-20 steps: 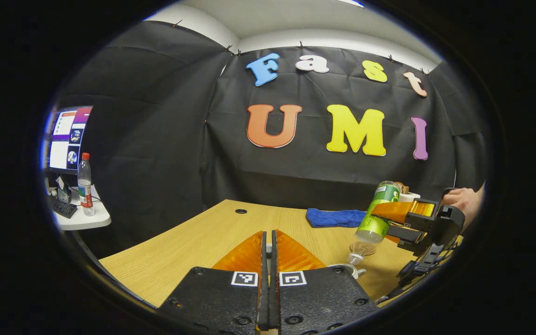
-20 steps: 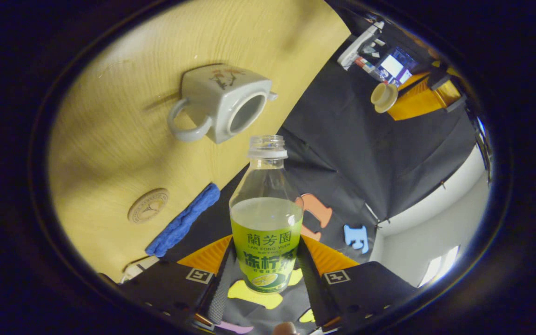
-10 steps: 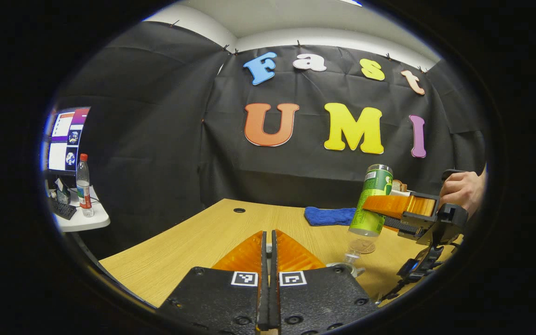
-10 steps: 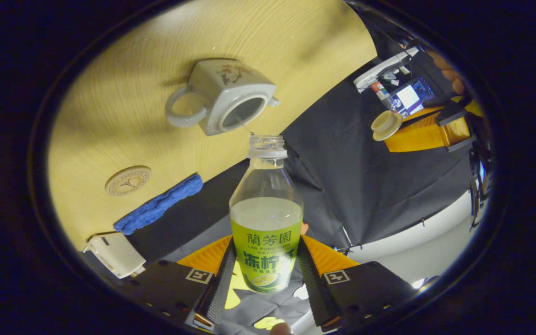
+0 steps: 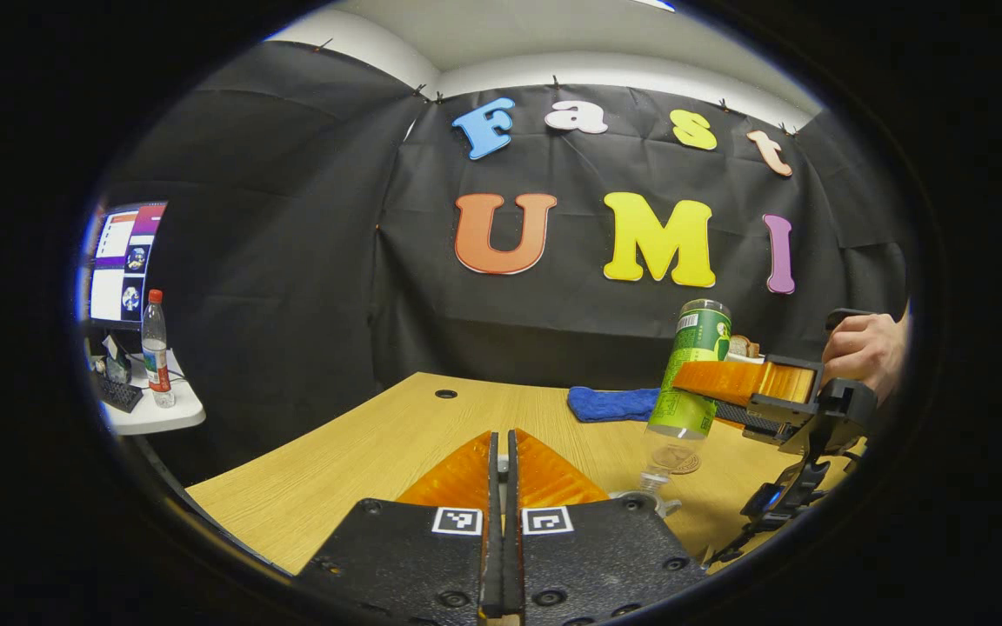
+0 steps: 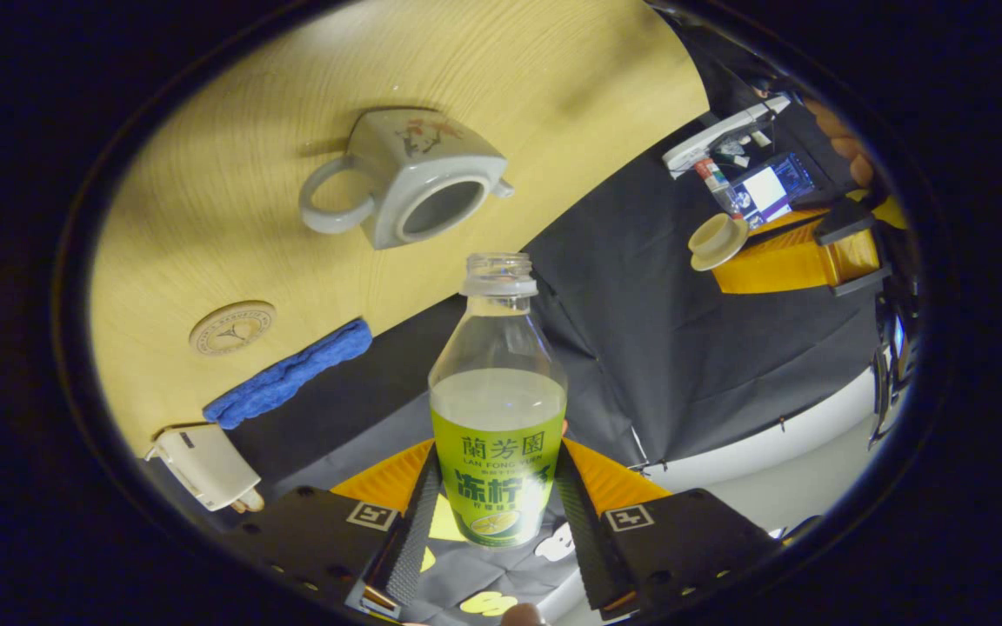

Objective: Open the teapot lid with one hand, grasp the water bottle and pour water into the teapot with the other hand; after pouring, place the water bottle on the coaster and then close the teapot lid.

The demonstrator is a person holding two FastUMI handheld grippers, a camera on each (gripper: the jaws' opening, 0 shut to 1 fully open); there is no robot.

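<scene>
Teapot (image 6: 414,178), white and squarish with a ring handle, sits lidless on the wooden table (image 6: 231,226) in the upper left of the right gripper view, its round mouth bare to take water. Low in the centre of that view, the right gripper (image 6: 497,522) clamps both fingers on the green label of the water bottle (image 6: 498,409), which is uncapped and inverted, neck pointing toward the pot; the mouth appears to hang just off the opening, so the pour is probably at or near its end. At middle right, the left gripper (image 6: 792,256) holds the small pale teapot lid (image 6: 714,242) up and away from the pot, likely keeping the opening free. In the left gripper view its own fingers (image 5: 466,478) stand nearly together at bottom centre, and the bottle (image 5: 688,374) is tipped at middle right. A round wooden coaster (image 6: 232,327) lies at left, beside a blue cloth (image 6: 288,382), waiting for the bottle.
</scene>
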